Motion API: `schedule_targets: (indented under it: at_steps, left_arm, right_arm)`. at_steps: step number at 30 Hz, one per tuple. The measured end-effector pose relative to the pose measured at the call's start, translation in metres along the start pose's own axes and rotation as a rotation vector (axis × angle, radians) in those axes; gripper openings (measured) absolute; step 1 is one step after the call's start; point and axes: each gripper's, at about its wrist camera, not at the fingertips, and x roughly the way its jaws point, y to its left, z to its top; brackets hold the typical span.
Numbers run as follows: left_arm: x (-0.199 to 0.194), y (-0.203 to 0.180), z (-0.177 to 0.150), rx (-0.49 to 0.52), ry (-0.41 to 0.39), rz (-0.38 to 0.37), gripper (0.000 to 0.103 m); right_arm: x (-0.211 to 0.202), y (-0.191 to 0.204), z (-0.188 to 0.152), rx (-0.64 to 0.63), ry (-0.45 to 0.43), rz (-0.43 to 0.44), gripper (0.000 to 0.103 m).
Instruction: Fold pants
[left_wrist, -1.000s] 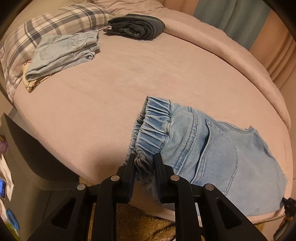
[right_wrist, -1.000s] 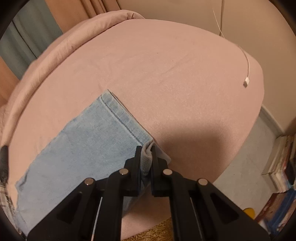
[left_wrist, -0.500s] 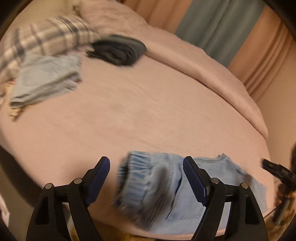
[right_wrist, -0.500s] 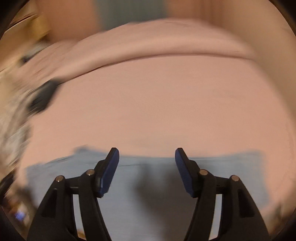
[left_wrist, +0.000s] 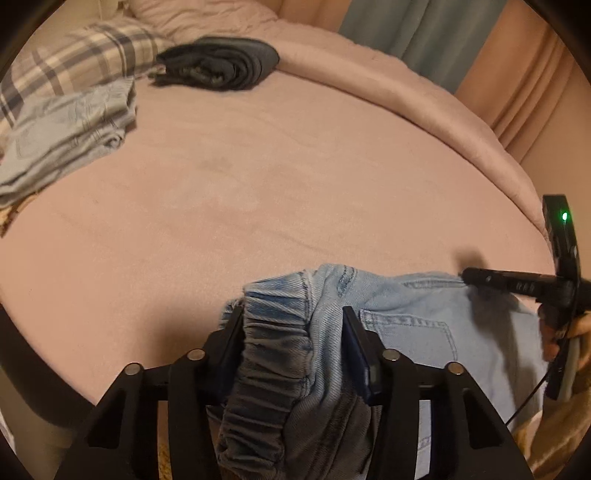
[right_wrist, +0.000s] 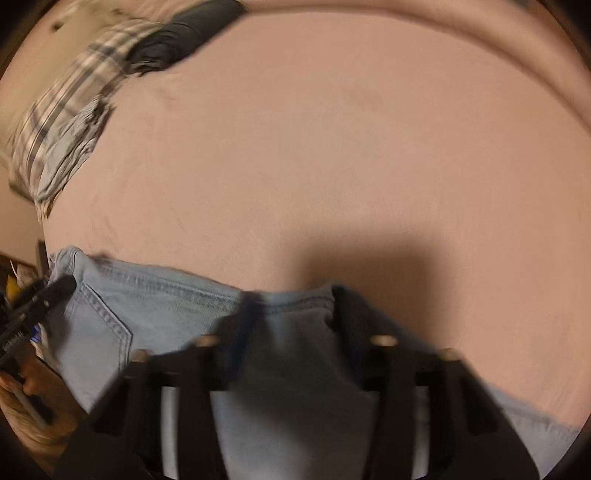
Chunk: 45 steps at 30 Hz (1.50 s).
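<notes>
Light blue denim pants lie folded at the near edge of a pink bed. My left gripper is partly closed around the bunched elastic waistband, with both fingers against the fabric. My right gripper straddles the far seam edge of the pants, its fingers at either side of the denim; that view is blurred. The right gripper also shows in the left wrist view at the pants' right side.
A folded dark garment and a folded light blue garment lie at the far left by a plaid pillow. A rolled pink blanket lines the far edge. Curtains hang behind.
Both grippers let go of the pants' corners, opened wide, moved, and now close in on the pants again: left at the waistband, right at the far seam edge.
</notes>
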Motion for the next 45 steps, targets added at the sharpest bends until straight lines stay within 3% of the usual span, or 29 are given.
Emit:
schedule_targets:
  at_steps: [5,8,12,14,17,24,29,32,35,37,38,40,43,45]
  left_arm:
    - [-0.014,0.003,0.005,0.003,-0.073,-0.014,0.046]
    - [0.005,0.01,0.007,-0.011,-0.014,-0.001,0.052]
    - [0.016,0.012,0.008,-0.003,0.009,0.033,0.068]
    - [0.02,0.016,0.009,-0.03,0.02,0.032,0.071]
    - [0.023,0.021,0.007,-0.045,0.019,0.05,0.083]
    - [0.02,0.025,0.005,-0.082,0.019,0.023,0.085]
    - [-0.009,0.012,0.011,-0.047,-0.019,0.03,0.08]
    - [-0.032,0.004,0.019,-0.013,-0.1,0.072,0.079]
    - [-0.038,0.002,0.032,-0.022,-0.121,0.001,0.074]
    - [-0.025,0.002,0.039,-0.053,-0.072,-0.085,0.051]
    - [-0.013,0.001,0.041,-0.067,-0.04,-0.102,0.045]
    - [0.005,-0.001,0.041,-0.07,-0.012,-0.06,0.032]
    - [0.017,-0.007,0.039,-0.029,-0.022,0.019,0.03]
    - [0.024,-0.01,0.04,-0.005,-0.019,0.086,0.03]
  right_arm:
    - [-0.042,-0.014,0.001,0.111,-0.134,0.095,0.009]
    - [-0.041,-0.018,0.0,0.14,-0.176,0.117,0.009]
    - [0.0,-0.007,0.003,0.143,-0.124,0.041,0.008]
    - [0.019,-0.003,0.002,0.128,-0.106,-0.015,0.008]
    - [0.017,0.0,0.004,0.092,-0.122,-0.096,0.007]
    - [0.02,0.006,0.008,0.052,-0.128,-0.167,0.006]
    - [0.016,0.011,0.013,0.018,-0.117,-0.229,0.007]
    - [0.006,0.012,0.015,0.044,-0.121,-0.184,0.014]
    - [-0.017,0.017,0.016,0.034,-0.171,-0.144,0.014]
    - [-0.027,0.029,0.017,0.003,-0.188,-0.136,0.014]
    - [-0.03,0.034,0.017,-0.013,-0.195,-0.127,0.014]
    - [-0.03,0.045,0.017,-0.041,-0.192,-0.096,0.014]
    - [-0.015,0.054,0.015,-0.051,-0.134,-0.036,0.013]
    - [0.003,0.053,0.01,-0.051,-0.073,-0.06,0.011]
